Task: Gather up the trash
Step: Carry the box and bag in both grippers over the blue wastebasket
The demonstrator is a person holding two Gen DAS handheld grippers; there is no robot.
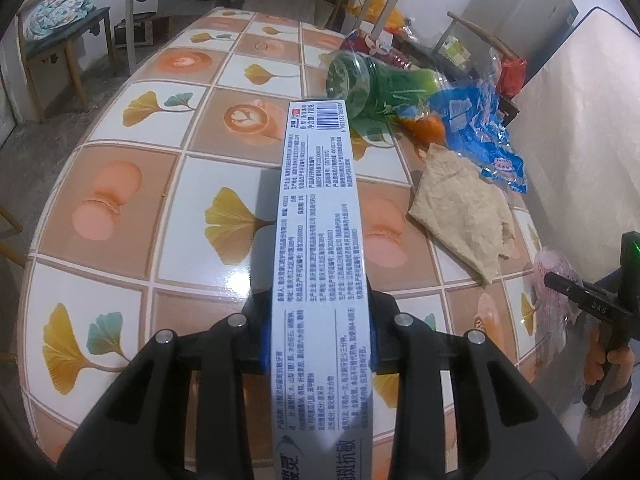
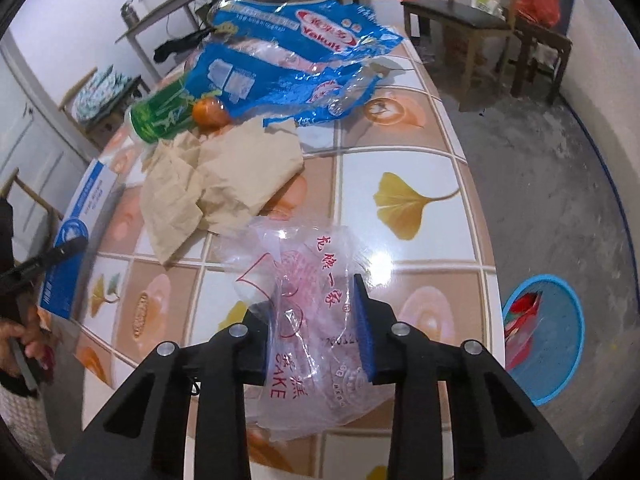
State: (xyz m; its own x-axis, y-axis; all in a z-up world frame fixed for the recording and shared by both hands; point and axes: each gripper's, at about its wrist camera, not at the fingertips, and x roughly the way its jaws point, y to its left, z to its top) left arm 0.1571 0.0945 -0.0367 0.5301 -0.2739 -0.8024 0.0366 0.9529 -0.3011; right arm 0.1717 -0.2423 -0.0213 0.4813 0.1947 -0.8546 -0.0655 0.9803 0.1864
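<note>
Left tool [image 1: 318, 344] is gripping a long white toothpaste box [image 1: 320, 216] over open desk [image 1: 132, 240], right tool [image 2: 316, 340] is clamping a clear pink-printed plastic bag [image 2: 308, 292] near the desk's edge, above a blue bin [image 2: 556, 332] on the floor.

1. Ahead of the left gripper [image 1: 318, 344], its jaws clamped on a long toothpaste box [image 1: 320, 216], bare tablecloth [image 1: 160, 200] lies open to the left.
2. Right of those jaws: crumpled brown paper [image 1: 460, 208], blue wrapper [image 1: 480, 128], green bottle [image 1: 360, 80].
3. Beyond the right gripper [image 2: 316, 344], which pinches a clear cake bag [image 2: 316, 312], the paper blocks the left; open tiles lie to the right.
4. A blue basin [image 2: 560, 340] sits on the floor right of the jaws.
</note>
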